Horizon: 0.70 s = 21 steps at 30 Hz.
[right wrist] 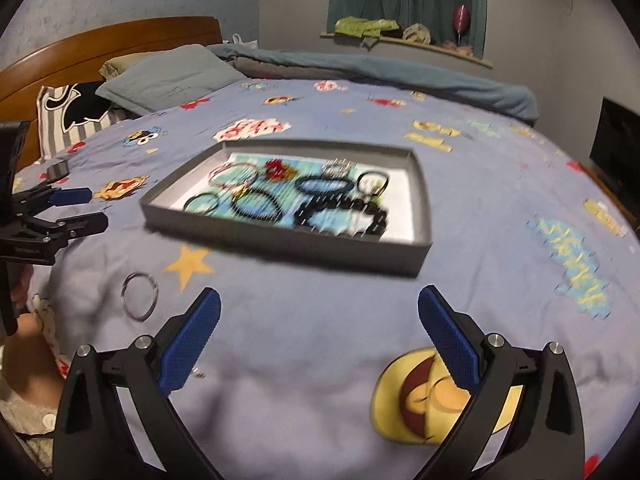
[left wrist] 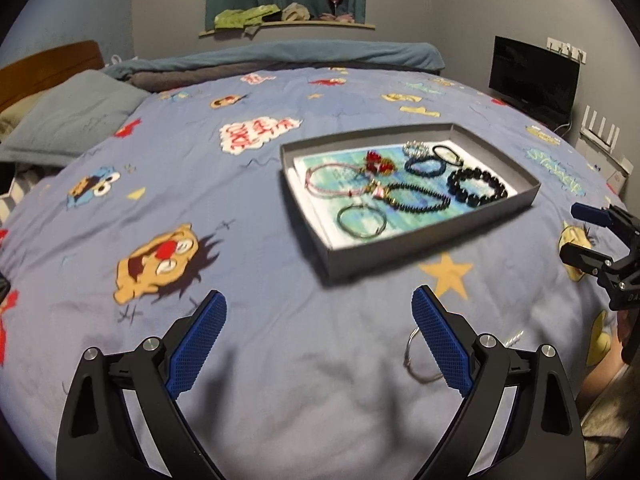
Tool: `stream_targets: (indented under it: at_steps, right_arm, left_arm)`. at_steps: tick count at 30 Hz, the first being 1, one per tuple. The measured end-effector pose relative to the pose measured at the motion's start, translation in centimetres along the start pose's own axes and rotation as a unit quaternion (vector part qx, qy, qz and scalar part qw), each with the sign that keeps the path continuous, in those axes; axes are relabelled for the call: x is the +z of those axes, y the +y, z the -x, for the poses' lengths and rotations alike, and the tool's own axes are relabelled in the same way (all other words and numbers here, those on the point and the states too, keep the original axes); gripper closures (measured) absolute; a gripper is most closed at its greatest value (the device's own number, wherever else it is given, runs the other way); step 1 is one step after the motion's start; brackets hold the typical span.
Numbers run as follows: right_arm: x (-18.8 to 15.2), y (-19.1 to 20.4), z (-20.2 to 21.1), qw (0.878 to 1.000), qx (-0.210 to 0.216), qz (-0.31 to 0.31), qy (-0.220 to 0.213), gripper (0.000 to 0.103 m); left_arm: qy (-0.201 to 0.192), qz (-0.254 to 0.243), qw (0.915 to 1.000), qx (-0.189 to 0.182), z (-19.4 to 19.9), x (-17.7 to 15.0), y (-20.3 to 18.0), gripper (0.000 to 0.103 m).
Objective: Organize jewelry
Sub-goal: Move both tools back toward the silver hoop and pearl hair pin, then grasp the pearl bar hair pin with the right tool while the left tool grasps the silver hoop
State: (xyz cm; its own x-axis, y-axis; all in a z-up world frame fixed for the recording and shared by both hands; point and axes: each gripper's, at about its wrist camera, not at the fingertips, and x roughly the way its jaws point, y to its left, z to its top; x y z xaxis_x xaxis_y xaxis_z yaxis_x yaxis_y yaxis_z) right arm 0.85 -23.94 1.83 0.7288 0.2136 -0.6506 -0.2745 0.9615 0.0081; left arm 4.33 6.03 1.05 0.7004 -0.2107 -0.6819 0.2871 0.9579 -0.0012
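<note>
The left gripper (left wrist: 319,338) and right gripper (right wrist: 319,334) have curved black arms with silver round screws. Their fingers (left wrist: 198,344) carry blue, finely ribbed pads (right wrist: 450,342).

Soft matt printed cloth covers the bed (left wrist: 248,264). The tray (left wrist: 496,208) looks like dull grey cardboard. Beside it lies a thin shiny metal ring (right wrist: 140,296); inside, glossy black beads (left wrist: 476,188).

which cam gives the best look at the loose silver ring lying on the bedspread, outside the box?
Right wrist view: the silver ring lies whole and unblocked on the bedspread, left of the open right tongs. In the left wrist view, the ring is partly hidden behind a finger of the open left tongs.
</note>
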Motion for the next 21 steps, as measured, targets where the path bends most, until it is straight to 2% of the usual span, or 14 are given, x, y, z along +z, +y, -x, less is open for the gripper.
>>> stream_targets:
  at_steps: [6,9,12,18,21]
  right_arm:
    - [-1.9,1.1,-0.8,1.000,0.004,0.007,0.018,0.005]
    - [-2.7,2.3,-1.1,0.999,0.025,0.028,0.027,0.005]
    - [-3.4,3.4,-1.2,0.998,0.042,0.046,0.032,0.005]
    - [-4.0,4.6,-1.6,0.996,0.061,0.056,0.040,0.005]
    - [-4.1,5.1,-1.8,0.995,0.068,0.063,0.042,0.005]
  left_arm:
    - [0.032,0.007,0.9994,-0.013,-1.2,-2.2,-0.1,0.010]
    - [0.049,0.001,0.9986,-0.020,-2.2,-3.3,-0.8,0.010]
    - [0.047,-0.010,0.9987,-0.016,-2.5,-3.4,-1.6,0.010]
    - [0.032,-0.019,0.9984,-0.043,-1.8,-3.3,-2.9,0.011]
    - [0.017,-0.041,0.9977,-0.051,-1.5,-3.7,-4.1,0.012]
